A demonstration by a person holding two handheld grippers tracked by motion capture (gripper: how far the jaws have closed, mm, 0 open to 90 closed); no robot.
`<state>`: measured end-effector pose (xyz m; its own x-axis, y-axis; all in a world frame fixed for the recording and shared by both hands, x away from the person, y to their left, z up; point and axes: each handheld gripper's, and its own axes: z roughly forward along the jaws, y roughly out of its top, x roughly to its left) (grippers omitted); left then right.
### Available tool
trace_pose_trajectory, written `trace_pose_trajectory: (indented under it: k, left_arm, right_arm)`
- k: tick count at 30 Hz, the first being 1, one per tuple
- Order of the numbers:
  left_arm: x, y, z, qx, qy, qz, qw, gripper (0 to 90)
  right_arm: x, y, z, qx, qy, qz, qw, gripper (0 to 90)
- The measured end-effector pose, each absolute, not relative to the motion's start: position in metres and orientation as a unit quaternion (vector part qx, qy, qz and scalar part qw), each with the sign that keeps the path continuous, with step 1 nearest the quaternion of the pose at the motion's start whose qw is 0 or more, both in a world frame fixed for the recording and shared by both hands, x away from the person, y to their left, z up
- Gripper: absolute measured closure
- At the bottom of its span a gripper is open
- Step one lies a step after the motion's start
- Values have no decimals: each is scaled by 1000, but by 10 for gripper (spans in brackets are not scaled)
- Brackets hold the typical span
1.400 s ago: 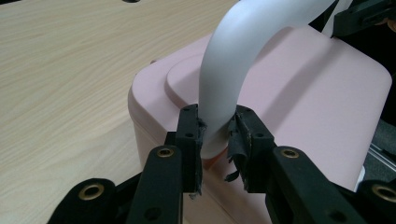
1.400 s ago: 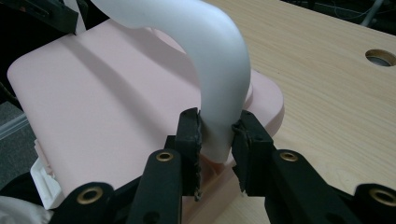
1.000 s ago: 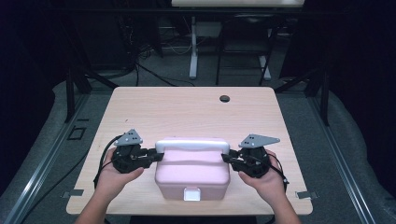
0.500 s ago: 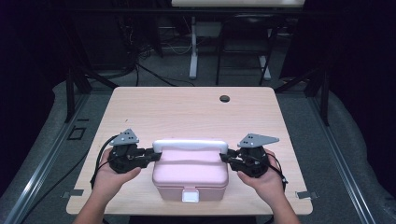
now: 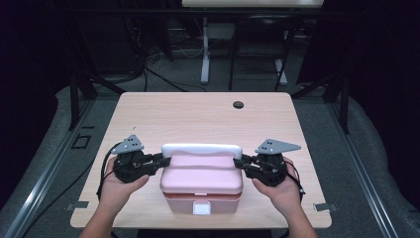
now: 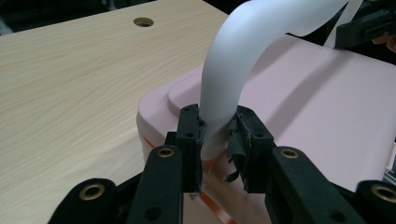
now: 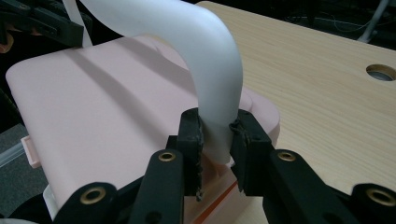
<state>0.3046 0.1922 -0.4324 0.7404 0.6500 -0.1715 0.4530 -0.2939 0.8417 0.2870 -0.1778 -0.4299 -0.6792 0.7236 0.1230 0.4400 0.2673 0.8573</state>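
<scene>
Left hand: [image 5: 115, 191] comes in from the 7 o'clock corner of the high view and holds its tool beside the box.
Left gripper: [image 5: 159, 162] jaws partly closed, one on each side of the handle's left foot, pads pressed on it in the left gripper view [image 6: 216, 135]; the pad rubber there looks frayed.
Pink box: [image 5: 202, 186] lid shut, resting near the table's 6 o'clock edge, midway between the two hands; a white latch faces the person.
White handle: [image 5: 200, 149] arches over the lid's far side, running from 9 o'clock to 3 o'clock, each end caught in a gripper.
Right gripper: [image 5: 238, 164] jaws partly closed on the handle's right foot, pads against both its sides in the right gripper view [image 7: 215, 135].
Right hand: [image 5: 280, 191] enters from 5 o'clock, wrapped round the tool body.
Table: [image 5: 198, 116] light wood, with a round cable hole [image 5: 238, 104] toward 1 o'clock from the box, well apart from it.
Box base: whether it sits flat or is slightly raised is hard to tell from above.
</scene>
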Motion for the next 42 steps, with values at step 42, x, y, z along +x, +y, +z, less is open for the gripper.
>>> trace_pose_trajectory:
  k: [42]
  left_arm:
    - [276, 211, -441, 802, 364, 99, 463, 896]
  right_arm:
    - [313, -187, -411, 374, 769, 509, 97, 743]
